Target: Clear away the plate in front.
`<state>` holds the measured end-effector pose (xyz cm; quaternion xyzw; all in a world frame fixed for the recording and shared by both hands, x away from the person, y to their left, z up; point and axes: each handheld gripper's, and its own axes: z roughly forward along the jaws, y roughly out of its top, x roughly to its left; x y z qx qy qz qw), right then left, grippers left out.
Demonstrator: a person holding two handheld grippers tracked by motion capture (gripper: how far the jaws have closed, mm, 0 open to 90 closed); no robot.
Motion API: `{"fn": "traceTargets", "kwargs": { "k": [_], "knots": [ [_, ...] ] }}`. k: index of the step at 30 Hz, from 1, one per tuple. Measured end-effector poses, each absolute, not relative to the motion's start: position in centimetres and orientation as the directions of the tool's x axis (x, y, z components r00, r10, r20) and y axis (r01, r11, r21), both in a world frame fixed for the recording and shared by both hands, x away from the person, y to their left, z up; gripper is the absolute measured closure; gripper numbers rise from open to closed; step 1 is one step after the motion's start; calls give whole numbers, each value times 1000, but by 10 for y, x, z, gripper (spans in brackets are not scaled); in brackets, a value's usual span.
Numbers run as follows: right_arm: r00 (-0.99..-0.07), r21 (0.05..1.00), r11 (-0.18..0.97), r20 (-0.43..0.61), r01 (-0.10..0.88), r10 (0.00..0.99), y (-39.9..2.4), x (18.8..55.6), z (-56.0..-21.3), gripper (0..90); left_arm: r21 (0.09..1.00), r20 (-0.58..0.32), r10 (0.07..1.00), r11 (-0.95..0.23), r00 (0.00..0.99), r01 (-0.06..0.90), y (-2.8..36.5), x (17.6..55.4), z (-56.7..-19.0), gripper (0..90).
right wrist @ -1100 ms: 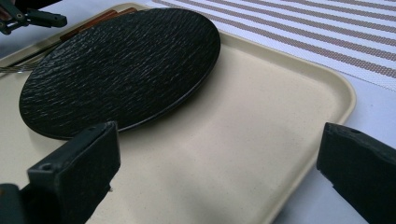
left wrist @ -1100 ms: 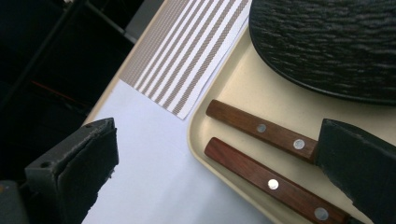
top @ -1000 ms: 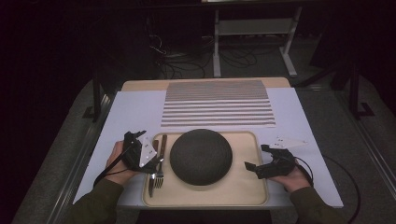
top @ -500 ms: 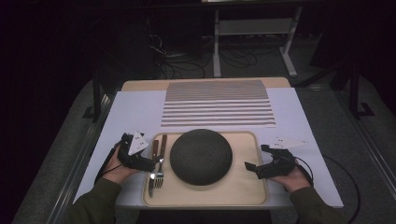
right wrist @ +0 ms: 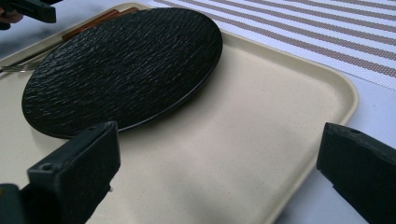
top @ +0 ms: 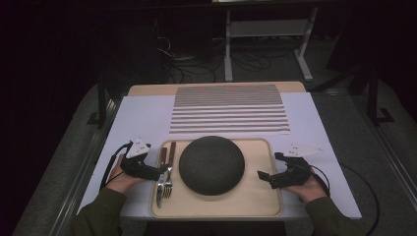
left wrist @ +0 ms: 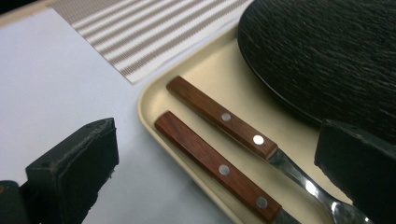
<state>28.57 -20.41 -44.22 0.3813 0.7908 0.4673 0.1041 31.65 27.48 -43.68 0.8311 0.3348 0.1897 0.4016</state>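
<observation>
High view first: I see a beige tray (top: 255, 206) at the near edge of the table, lying on a white sheet (top: 142, 118), with a striped mat (top: 228, 108) beyond it. In the tray sits a round black plate (top: 211, 164), about in the middle, and left of it a knife (top: 161, 172) and a fork (top: 169, 169) lie side by side, their wooden handles pointing away from me. My left gripper (top: 153, 173) sits at the tray's left rim, its tips just beside the knife; I cannot tell from up here whether it touches. My right gripper (top: 270, 167) hangs over the tray's right rim, its jaws spread and holding nothing.

Left gripper view: the jaws stand wide apart with nothing between them that they grip. One jaw is over the white sheet outside the tray (left wrist: 147, 100), the other over the edge of the plate (left wrist: 327, 56). Between them run the two wooden handles, the knife (left wrist: 215, 165) nearer the rim and the fork (left wrist: 222, 116) nearer the plate, each with metal rivets.

Right gripper view: these jaws are also wide apart and empty, hanging over the bare right part of the tray (right wrist: 233, 140). The plate (right wrist: 121, 65) lies flat beyond them, well short of the tray's right rim. Past the plate I can make out the wooden handles and the left gripper (right wrist: 28, 11) in the far corner.
</observation>
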Motion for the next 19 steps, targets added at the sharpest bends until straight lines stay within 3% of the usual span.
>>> {"fn": "traceTargets", "kwargs": {
  "k": [19],
  "knots": [
    [-690, 819, 272, 194, 505, 697, -204, 286, -442, 0, 794, 16, 712, -436, 702, 424, 280, 319, -439, 0]
  ]
}}
